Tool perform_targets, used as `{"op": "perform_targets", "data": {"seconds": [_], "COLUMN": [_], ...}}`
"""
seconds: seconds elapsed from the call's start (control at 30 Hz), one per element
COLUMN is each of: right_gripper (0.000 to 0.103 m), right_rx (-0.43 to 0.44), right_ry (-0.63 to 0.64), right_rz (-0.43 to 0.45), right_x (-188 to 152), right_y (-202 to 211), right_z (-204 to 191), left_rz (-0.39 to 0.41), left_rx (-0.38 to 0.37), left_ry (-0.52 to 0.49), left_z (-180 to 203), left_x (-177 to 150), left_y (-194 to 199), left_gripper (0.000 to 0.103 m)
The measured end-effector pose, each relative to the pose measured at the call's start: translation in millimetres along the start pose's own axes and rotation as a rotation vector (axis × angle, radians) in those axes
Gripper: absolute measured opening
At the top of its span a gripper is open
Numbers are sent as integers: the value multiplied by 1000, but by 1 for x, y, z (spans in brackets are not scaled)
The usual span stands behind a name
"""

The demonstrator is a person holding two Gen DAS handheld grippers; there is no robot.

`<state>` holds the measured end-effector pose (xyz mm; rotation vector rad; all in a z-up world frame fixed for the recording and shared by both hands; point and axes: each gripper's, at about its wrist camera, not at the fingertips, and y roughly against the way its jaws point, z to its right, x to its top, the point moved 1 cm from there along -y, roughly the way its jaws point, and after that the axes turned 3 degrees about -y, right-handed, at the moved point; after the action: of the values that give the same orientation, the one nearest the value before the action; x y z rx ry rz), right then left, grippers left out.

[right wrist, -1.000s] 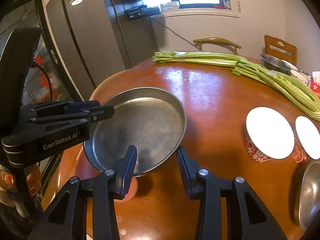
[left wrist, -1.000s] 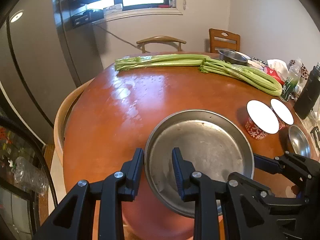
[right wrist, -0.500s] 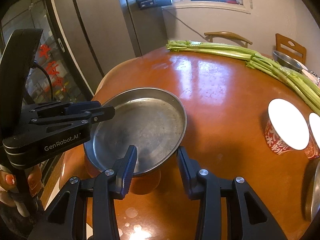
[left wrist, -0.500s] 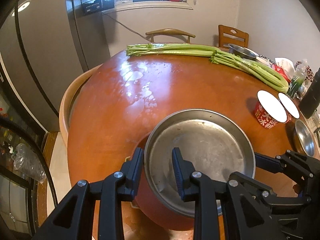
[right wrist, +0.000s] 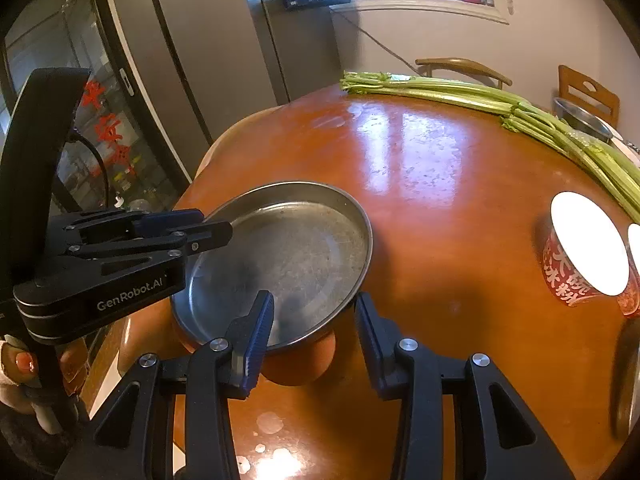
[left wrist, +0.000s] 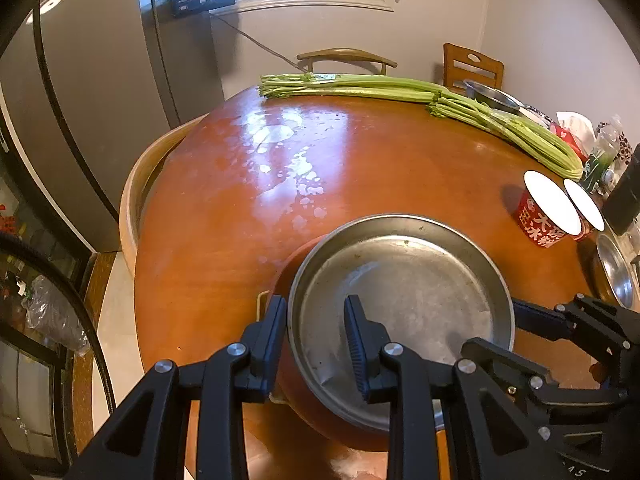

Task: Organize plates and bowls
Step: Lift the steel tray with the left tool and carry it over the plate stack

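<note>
The round, shallow steel pan hangs over the near edge of the glossy orange-brown round table, above an orange bowl. The left gripper is clamped on its near rim, one finger inside, one outside. The right gripper straddles the opposite rim; whether its pads press the metal I cannot tell. Compared with a second ago the pan sits lower, and the orange bowl beneath it now shows. Farther back lie long green celery stalks, two red paper cups with white lids, and a small steel bowl.
</note>
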<state>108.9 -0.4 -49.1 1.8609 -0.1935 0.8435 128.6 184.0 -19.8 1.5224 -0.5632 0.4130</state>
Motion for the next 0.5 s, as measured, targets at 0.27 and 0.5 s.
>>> {"op": "perform_targets", "data": {"seconds": [0.27,0.5], "right_gripper": [44,44], "right_rx": [7,10], "right_ry": [7,7], "right_rz": [-7,-7], "right_x": [1,1], "right_y": [-4,-4], "right_z": [-1,-2], "left_rz": [-10,-17], "left_rx": [8,4], "left_ry": [-4,-1], "left_z": [-2,-3], "left_x": [-2,-4], "left_y": [-2,-4], "left_gripper": [29,29]}}
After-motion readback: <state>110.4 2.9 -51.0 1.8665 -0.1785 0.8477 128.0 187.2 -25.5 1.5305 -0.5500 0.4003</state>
